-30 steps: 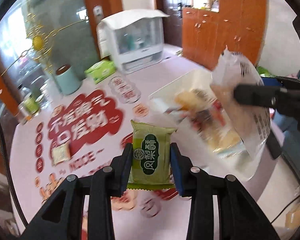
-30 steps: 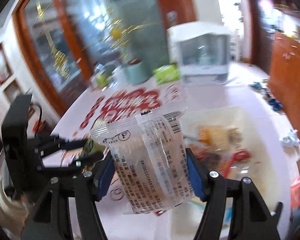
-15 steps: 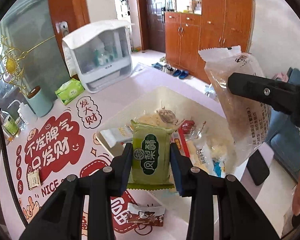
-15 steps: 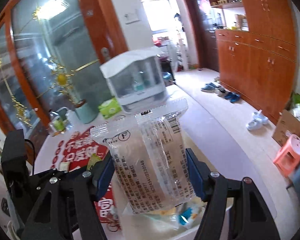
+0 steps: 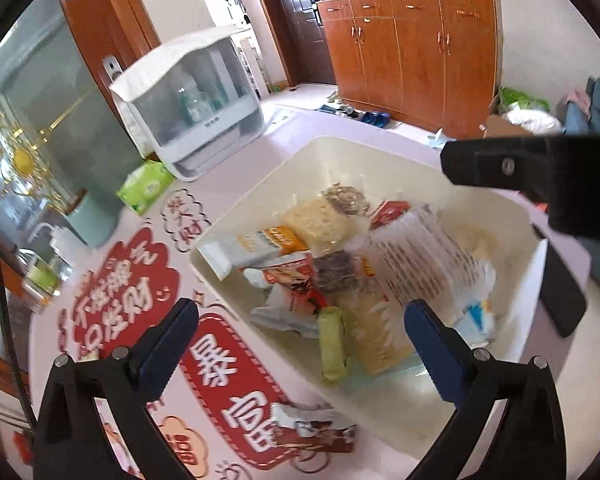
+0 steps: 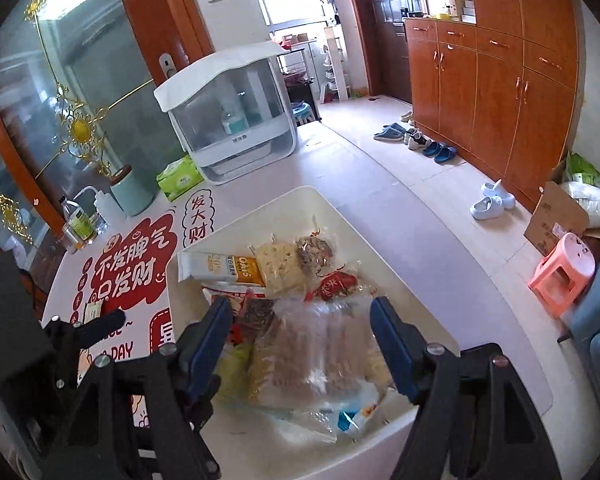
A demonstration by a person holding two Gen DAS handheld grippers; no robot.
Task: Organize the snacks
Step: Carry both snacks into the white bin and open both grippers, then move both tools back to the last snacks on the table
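Two claws, and both of mine are wide open with nothing in them. My left claw has hard black arms and flat blue pads, and it hangs over the near edge of the bin. My right claw looks the same and hangs right over the snacks.

The bin is a smooth cream plastic box with round corners, sitting on the table. All the snacks lie inside it in a messy pile. The green pack is small and soft-looking and lies on its edge near the front wall. Just beside it is the clear bag, shiny and crinkly, with pale brown food showing through. Further back I see a long white and orange pack, a bumpy yellow square cracker in clear wrap, and a shiny red wrapper.

One brown bar with a crimped white end lies flat on the table, outside the bin, near its front wall.

The table has a glossy cover with big red shapes and white letters. At the far side stand a boxy white case with see-through walls, a green tissue pack and a round mint cup
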